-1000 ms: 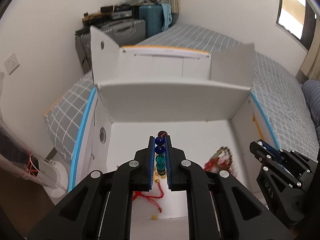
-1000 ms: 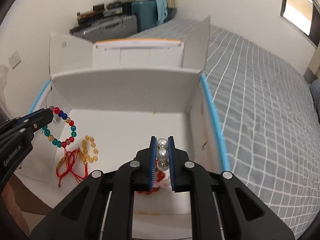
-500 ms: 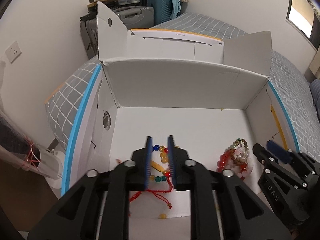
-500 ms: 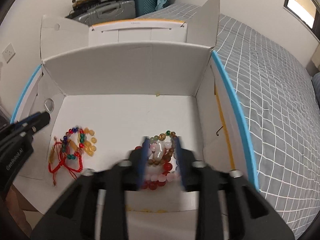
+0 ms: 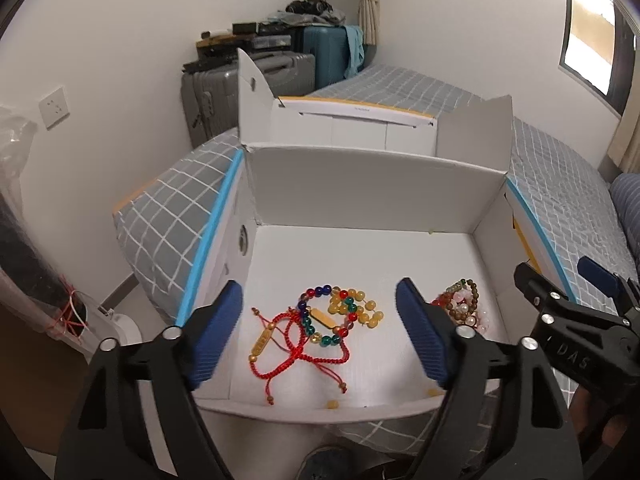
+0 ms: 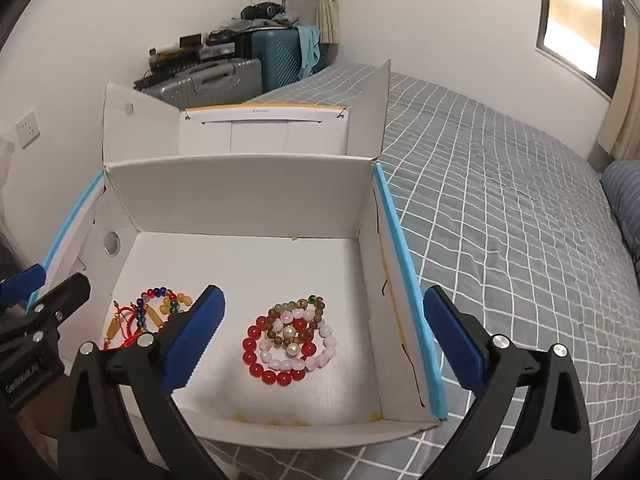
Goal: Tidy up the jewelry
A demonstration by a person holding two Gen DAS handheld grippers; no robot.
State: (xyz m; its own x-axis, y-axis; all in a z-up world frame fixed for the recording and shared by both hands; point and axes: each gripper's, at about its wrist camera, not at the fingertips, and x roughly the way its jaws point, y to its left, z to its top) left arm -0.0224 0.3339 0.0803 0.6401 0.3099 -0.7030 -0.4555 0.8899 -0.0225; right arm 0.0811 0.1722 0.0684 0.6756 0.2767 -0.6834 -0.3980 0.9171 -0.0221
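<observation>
Both grippers (image 5: 320, 330) (image 6: 320, 336) just opened, dropping bracelets (image 6: 290, 340) into box (image 6: 240, 196) (red cords (image 5: 296, 350) clear only leftward).

A bed (image 6: 500, 208) with a grey checked cover carries an open white cardboard box (image 6: 240, 196).

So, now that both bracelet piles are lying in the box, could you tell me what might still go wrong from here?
1. The red cord bracelets lie tangled with the coloured bead bracelet; lifting one could drag the other.
2. The red and pink bead bracelets overlap in one heap, so separating them may be fiddly.
3. Both the left gripper and the right gripper have just been opening, nothing between their jaws, close over the white box; a careless move could nudge it.
</observation>
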